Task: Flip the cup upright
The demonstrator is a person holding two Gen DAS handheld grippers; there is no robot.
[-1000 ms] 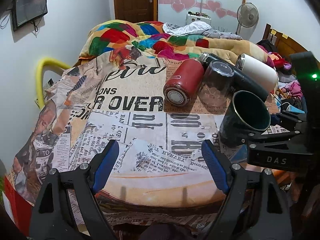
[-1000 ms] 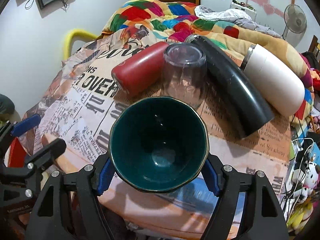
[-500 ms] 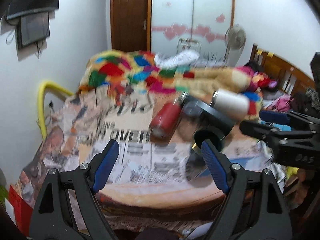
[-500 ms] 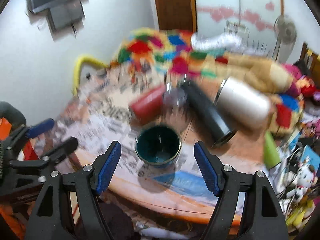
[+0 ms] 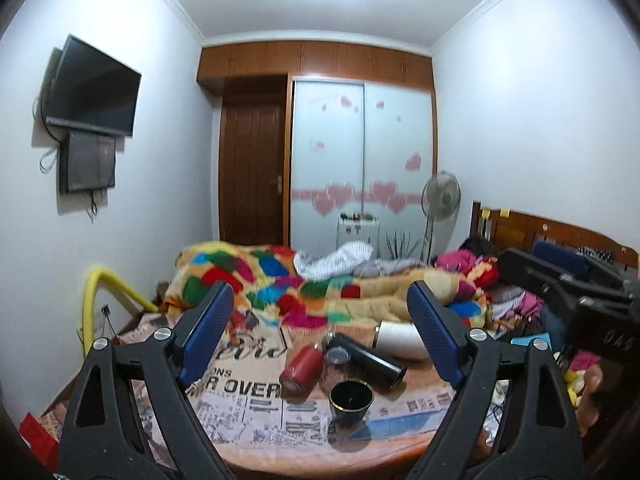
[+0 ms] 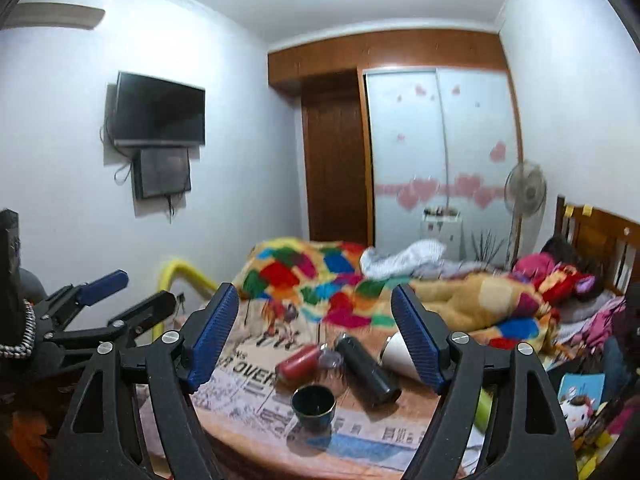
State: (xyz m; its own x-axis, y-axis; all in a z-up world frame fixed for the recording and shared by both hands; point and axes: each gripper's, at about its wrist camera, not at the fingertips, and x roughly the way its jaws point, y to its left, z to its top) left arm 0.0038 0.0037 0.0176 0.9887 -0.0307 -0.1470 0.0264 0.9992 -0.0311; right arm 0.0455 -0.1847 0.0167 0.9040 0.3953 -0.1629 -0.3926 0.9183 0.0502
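Note:
A dark green cup with a gold rim (image 5: 351, 399) stands upright near the front edge of the newspaper-print table (image 5: 248, 420); it also shows in the right wrist view (image 6: 313, 405). My left gripper (image 5: 320, 336) is open and empty, raised well above and back from the table. My right gripper (image 6: 314, 336) is open and empty, also raised and pulled back. The right gripper's body shows at the right edge of the left wrist view (image 5: 568, 296). The left gripper shows at the left of the right wrist view (image 6: 100, 304).
Behind the cup lie a red flask (image 5: 301, 368), a clear glass (image 5: 338, 356), a black flask (image 5: 368, 360) and a white flask (image 5: 400, 340). A bed with a colourful quilt (image 5: 280, 284) is beyond. A yellow rail (image 5: 104, 284) stands at left.
My right gripper has let go of the cup, which now stands upright on the table. Both grippers have pulled up and back, far from the table.

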